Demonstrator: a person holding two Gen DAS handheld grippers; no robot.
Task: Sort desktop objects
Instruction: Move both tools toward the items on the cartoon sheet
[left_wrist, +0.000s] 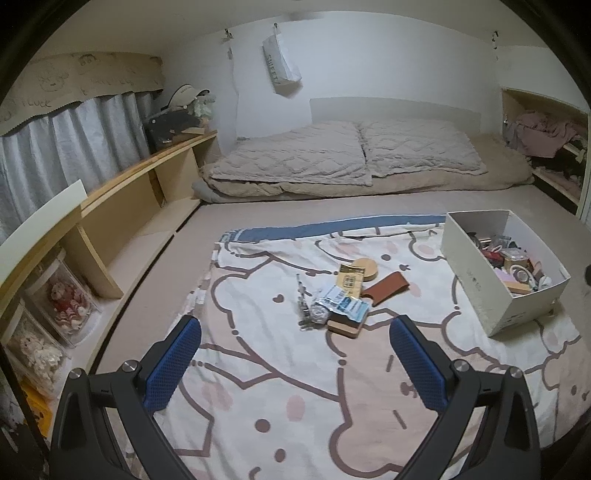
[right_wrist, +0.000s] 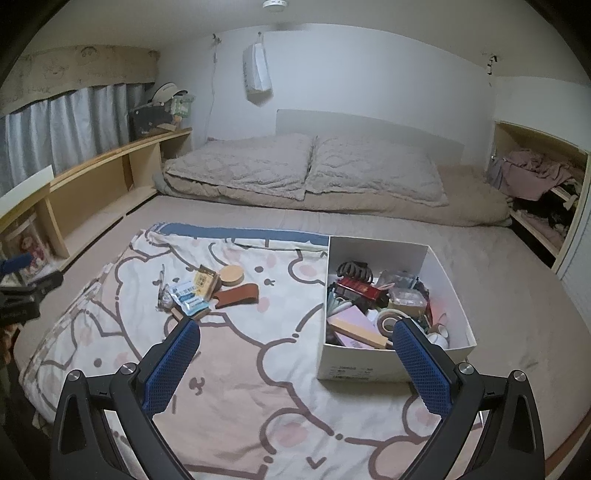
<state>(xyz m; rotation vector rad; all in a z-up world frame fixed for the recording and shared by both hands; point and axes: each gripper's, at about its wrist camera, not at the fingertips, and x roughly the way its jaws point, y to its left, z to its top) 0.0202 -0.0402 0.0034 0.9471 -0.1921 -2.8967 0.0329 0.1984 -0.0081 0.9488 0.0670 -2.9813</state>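
Observation:
A small heap of loose objects lies on a cartoon-print blanket (left_wrist: 280, 369) on the bed: a round wooden lid (left_wrist: 365, 268), a gold packet (left_wrist: 349, 281), a brown leather case (left_wrist: 386, 293), a blue-and-white packet (left_wrist: 345, 304) on a wooden block (left_wrist: 345, 326), and metal keys (left_wrist: 303, 306). A white cardboard box (left_wrist: 476, 284) holding several small items stands to their right. My left gripper (left_wrist: 295, 363) hangs open above the blanket, short of the heap. My right gripper (right_wrist: 295, 365) is open too, just before the box (right_wrist: 354, 363); the heap (right_wrist: 207, 291) lies left of it.
Two grey pillows (left_wrist: 343, 155) and a beige duvet lie at the bed's head. A wooden shelf unit (left_wrist: 122, 206) with boxed dolls runs along the left. A clothes-filled niche (left_wrist: 546, 144) is at the right. The left gripper's blue finger pad (right_wrist: 16, 262) shows at the right view's left edge.

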